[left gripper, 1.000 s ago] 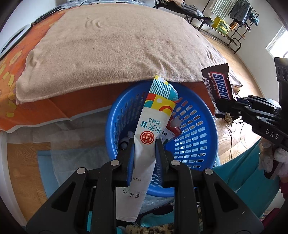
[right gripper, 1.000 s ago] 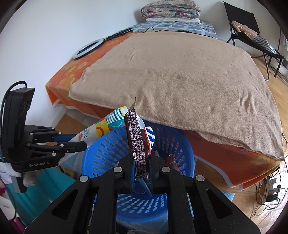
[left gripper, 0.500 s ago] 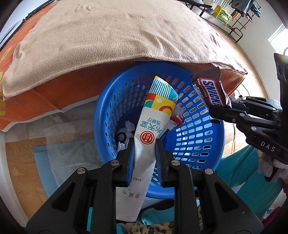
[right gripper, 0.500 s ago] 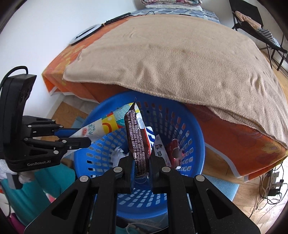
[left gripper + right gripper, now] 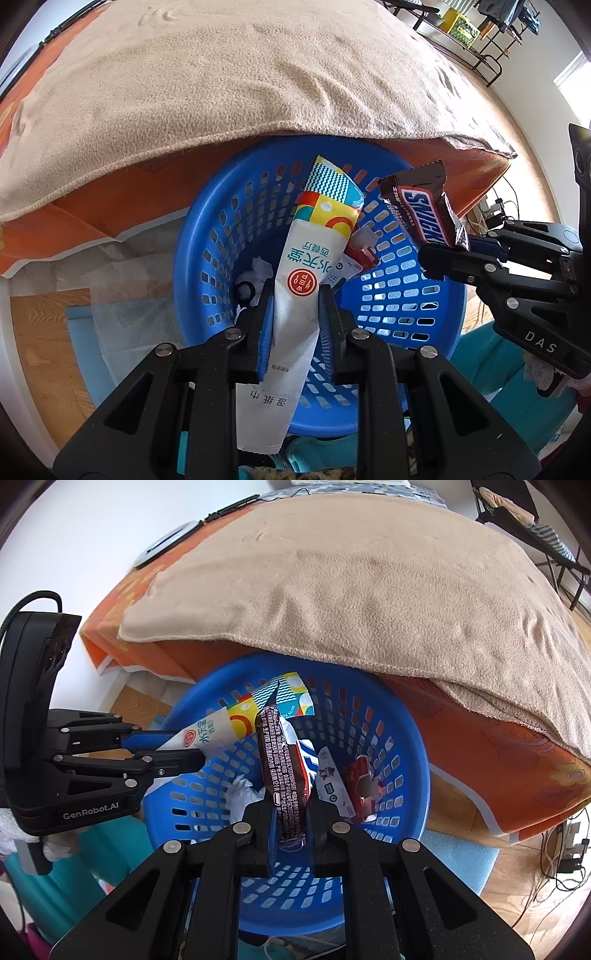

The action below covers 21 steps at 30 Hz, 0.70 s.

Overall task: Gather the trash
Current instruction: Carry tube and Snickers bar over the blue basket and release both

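Over blue basket (image 5: pixel 413 306), wet-wipe pkt (image 5: pixel 306 266), Snickers wrapper (image 5: pixel 284 771)

Two grippers: left gripper (image 5: pixel 295 295), right gripper (image 5: pixel 290 812). One blue basket (image 5: pixel 207 236). Two wrappers held up over it: one white wet-wipe pack (image 5: pixel 306 258), one brown Snickers wrapper (image 5: pixel 421 214). Down in the basket: one white paper ball (image 5: pixel 240 794), one red wrapper (image 5: pixel 362 786), one small white pack (image 5: pixel 330 779), one small dark round thing (image 5: pixel 244 290), too small to tell. One bed (image 5: pixel 498 746). One tan blanket (image 5: pixel 203 85) on it. One white ring light (image 5: pixel 166 544). One black chair (image 5: pixel 532 528).
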Available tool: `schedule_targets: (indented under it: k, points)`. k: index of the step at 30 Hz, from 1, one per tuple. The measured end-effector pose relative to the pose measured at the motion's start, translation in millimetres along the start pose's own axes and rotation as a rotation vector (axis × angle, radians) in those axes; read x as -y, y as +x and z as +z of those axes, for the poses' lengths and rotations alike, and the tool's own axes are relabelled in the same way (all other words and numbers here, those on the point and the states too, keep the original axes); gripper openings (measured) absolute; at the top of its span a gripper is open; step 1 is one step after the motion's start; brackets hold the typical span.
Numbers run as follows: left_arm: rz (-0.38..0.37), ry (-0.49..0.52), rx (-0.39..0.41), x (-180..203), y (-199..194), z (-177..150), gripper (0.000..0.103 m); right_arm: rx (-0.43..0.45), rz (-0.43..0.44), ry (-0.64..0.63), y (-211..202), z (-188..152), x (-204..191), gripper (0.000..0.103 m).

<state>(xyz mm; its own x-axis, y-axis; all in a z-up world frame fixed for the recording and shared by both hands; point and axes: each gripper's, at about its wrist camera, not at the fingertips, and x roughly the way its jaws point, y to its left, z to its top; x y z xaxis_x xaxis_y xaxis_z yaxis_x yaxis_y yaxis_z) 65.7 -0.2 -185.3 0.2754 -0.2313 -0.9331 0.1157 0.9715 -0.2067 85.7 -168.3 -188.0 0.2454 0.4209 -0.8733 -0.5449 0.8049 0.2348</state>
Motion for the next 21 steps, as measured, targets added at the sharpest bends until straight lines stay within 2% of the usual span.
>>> schedule_targets:
  k: [3, 8, 10, 12, 14, 16, 20, 21]
  points:
    - [0.005, 0.002, 0.003, 2.1, 0.8, 2.2, 0.021, 0.002, -0.003, -0.002, 0.3, 0.7, 0.4, 0.010]
    - [0.016, -0.014, 0.006, -2.1, 1.3, 2.9, 0.027, -0.012, -0.008, 0.014, 4.3, 3.3, 2.1, 0.013]
    - [0.020, -0.021, 0.007, -4.2, 1.2, 3.1, 0.027, -0.013, -0.013, 0.018, 5.7, 3.9, 1.3, 0.017]
    - [0.020, -0.026, 0.008, -5.8, 0.8, 3.3, 0.027, -0.011, -0.019, 0.019, 5.6, 4.4, 1.4, 0.030]
    - [0.023, -0.028, 0.012, -7.6, 0.2, 2.9, 0.036, -0.005, -0.024, 0.019, 4.5, 4.8, 1.6, 0.042]
    - [0.028, -0.030, 0.026, -7.6, -2.2, 3.0, 0.050, 0.001, -0.029, 0.018, 3.4, 5.4, 1.4, 0.045]
    - [0.040, -0.032, 0.046, -9.0, -7.8, 4.4, 0.051, 0.006, -0.044, 0.021, 1.4, 6.6, 3.2, 0.046]
    - [0.042, -0.036, 0.049, -9.9, -8.9, 4.7, 0.055, 0.007, -0.051, 0.021, 1.1, 7.3, 3.5, 0.047]
